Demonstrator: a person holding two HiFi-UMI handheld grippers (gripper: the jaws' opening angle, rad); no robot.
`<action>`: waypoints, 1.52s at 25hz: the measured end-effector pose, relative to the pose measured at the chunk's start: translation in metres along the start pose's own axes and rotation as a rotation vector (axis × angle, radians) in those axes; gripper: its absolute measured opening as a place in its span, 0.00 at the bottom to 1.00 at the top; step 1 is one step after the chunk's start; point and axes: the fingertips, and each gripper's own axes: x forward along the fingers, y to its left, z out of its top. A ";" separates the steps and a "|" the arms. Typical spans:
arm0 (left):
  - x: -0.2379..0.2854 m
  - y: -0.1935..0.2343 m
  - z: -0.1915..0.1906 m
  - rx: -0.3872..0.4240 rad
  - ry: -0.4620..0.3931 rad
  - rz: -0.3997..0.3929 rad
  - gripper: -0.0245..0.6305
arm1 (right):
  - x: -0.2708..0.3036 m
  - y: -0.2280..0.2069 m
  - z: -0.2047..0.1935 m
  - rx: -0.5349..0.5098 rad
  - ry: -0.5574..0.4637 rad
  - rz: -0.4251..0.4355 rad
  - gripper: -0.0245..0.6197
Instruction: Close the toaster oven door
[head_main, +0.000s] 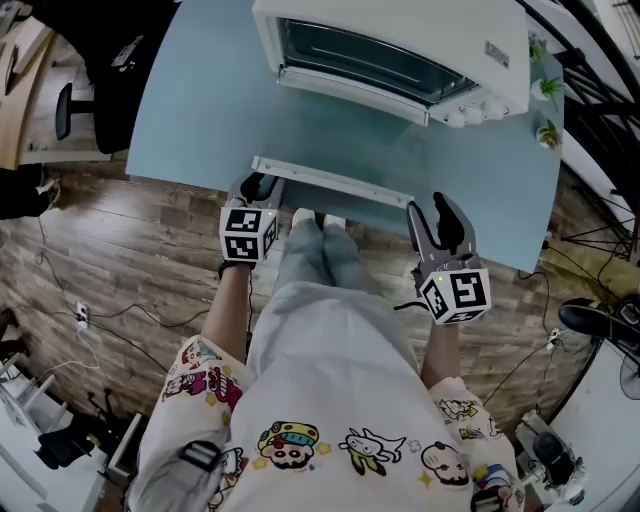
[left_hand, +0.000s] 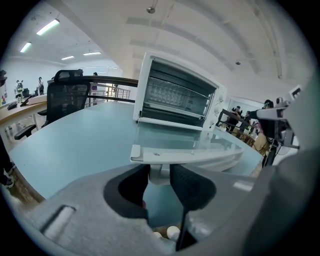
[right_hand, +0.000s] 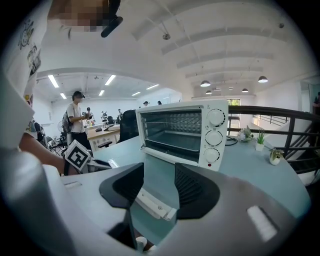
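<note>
Black pads of the left gripper (left_hand: 159, 172) are seen closed against a white post of the door handle (left_hand: 225, 161), which fills the narrow gap between them; the handle appears to be gripped from below, at its left end. This hold is judged to be chosen so that the door (head_main: 330, 181) can be swung upward about its hinge.

The right gripper (right_hand: 159, 172) is held with its jaws apart and nothing clamped. The right end of the handle (right_hand: 152, 204) is seen low between the pads, but no contact can be made out. It is probably kept there as a support for the lift.

The door is laid fully open and roughly level, and its glass pane (left_hand: 185, 140) is stretched from the gripped edge back to the cavity. Both ends of its front edge are flanked by the grippers at the near side of the pale blue tabletop (head_main: 200, 110).

Beyond, the white toaster oven (head_main: 400, 40) is set well back on the tabletop, its dark cavity exposed and its three knobs (right_hand: 214, 136) turned toward the right. The closing is judged as not yet begun.
</note>
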 end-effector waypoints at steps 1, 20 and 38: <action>-0.001 0.000 0.000 -0.002 -0.002 0.002 0.24 | 0.000 0.000 0.000 0.001 -0.001 -0.001 0.34; -0.022 -0.002 0.037 -0.029 -0.053 0.057 0.17 | -0.002 0.004 0.012 0.004 -0.036 0.005 0.29; -0.046 -0.012 0.114 -0.011 -0.122 0.113 0.16 | -0.009 -0.006 0.037 0.012 -0.113 0.005 0.29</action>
